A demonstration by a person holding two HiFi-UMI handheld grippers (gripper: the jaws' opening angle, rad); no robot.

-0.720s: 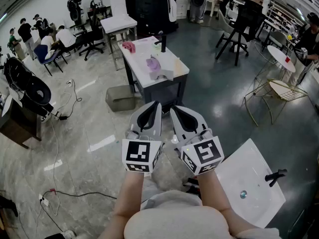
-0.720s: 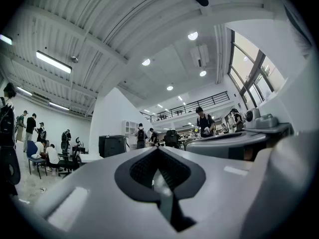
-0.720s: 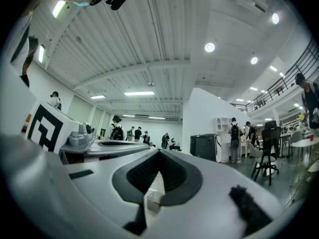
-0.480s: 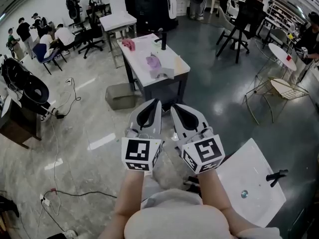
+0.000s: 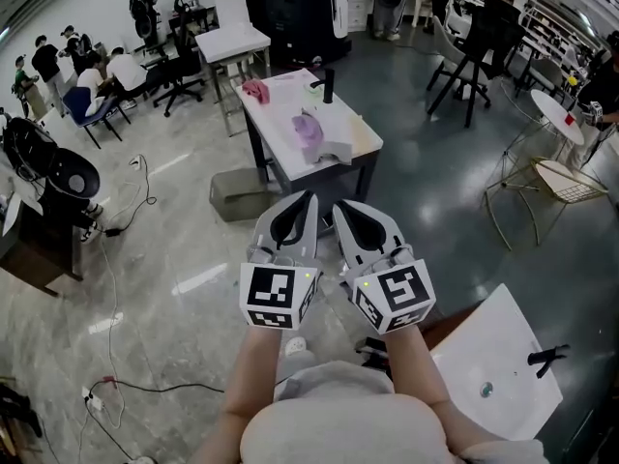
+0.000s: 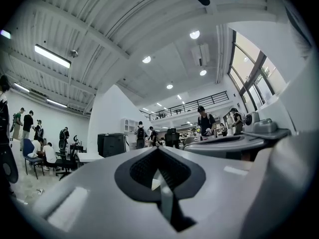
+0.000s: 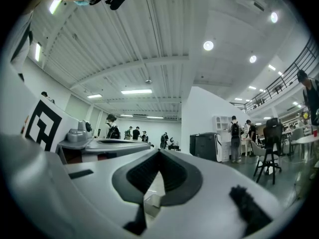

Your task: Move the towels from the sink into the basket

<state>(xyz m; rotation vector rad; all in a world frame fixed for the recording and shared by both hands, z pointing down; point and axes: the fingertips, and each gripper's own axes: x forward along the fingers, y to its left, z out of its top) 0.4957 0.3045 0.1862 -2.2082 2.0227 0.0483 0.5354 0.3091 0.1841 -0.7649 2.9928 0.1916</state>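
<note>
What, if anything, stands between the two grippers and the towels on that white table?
Nothing visible does. The left gripper and right gripper, both shut and empty, face the table, where the purple towel and pink towel lie uncovered. The basket stands on the floor beside it, equally unblocked.

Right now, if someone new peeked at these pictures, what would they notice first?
Probably the two grippers held side by side in the middle of the head view, the left gripper and right gripper, each with a black-and-white marker cube and shut, empty jaws. Next, the white table ahead with a purple towel and a pink towel on it, and the white sink at the lower right.
</note>
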